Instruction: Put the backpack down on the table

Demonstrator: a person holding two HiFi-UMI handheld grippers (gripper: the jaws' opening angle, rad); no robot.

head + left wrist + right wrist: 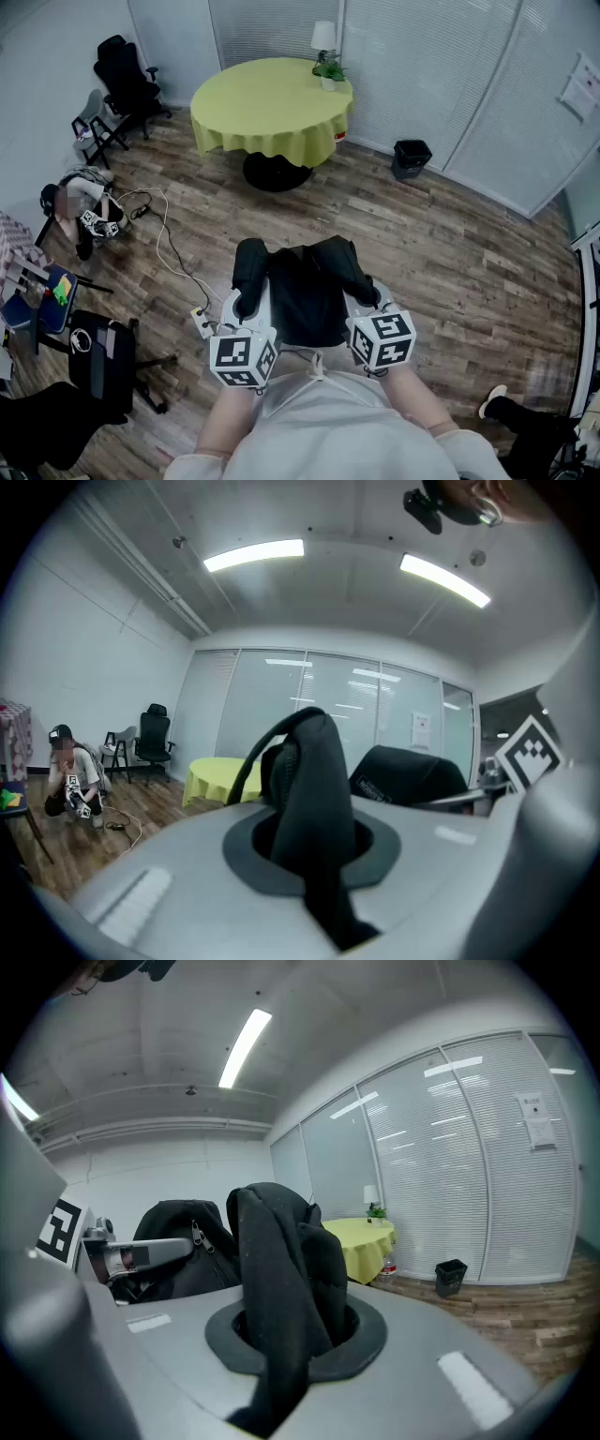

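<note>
Lower centre of the head view: the left gripper (247, 305) is clamped on a shoulder strap (314, 799), with the black backpack (305, 295) hanging between both tools. The right gripper (364, 298) is clamped on the other strap (277, 1288). The yellow table (272, 108) stands well apart, upper centre.
</note>
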